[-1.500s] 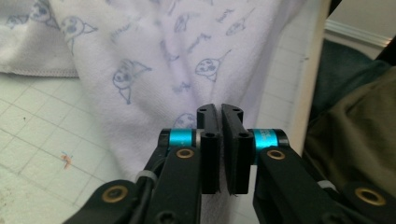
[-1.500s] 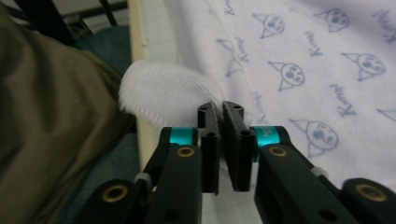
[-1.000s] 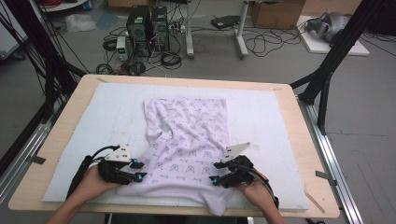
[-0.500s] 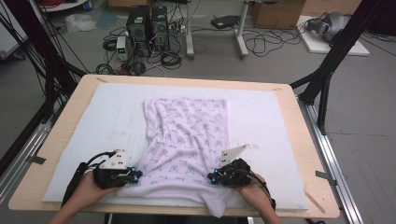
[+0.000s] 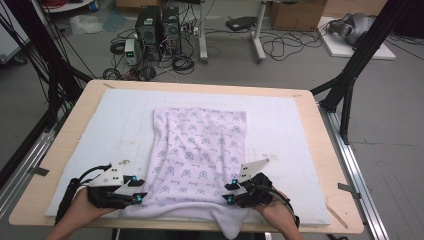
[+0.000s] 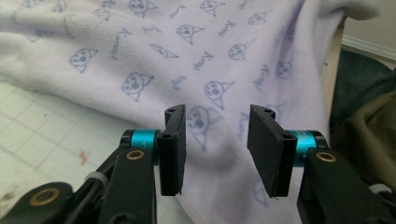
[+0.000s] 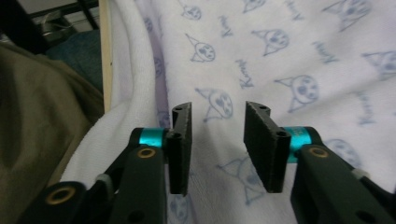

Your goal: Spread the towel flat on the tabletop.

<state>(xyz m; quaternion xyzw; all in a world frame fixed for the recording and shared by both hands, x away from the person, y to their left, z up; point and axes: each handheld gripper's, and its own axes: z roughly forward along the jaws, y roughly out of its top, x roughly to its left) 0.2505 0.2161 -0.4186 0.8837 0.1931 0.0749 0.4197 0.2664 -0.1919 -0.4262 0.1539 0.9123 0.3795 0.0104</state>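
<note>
Towel (image 5: 200, 150) near edge droops off table, hidden; L gripper (image 6: 215, 140) & R gripper (image 7: 217, 140) jaws wide.

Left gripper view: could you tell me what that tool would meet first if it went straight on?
Most likely the printed lilac towel, which lies directly beyond the open left tool; depth is unclear.
</note>
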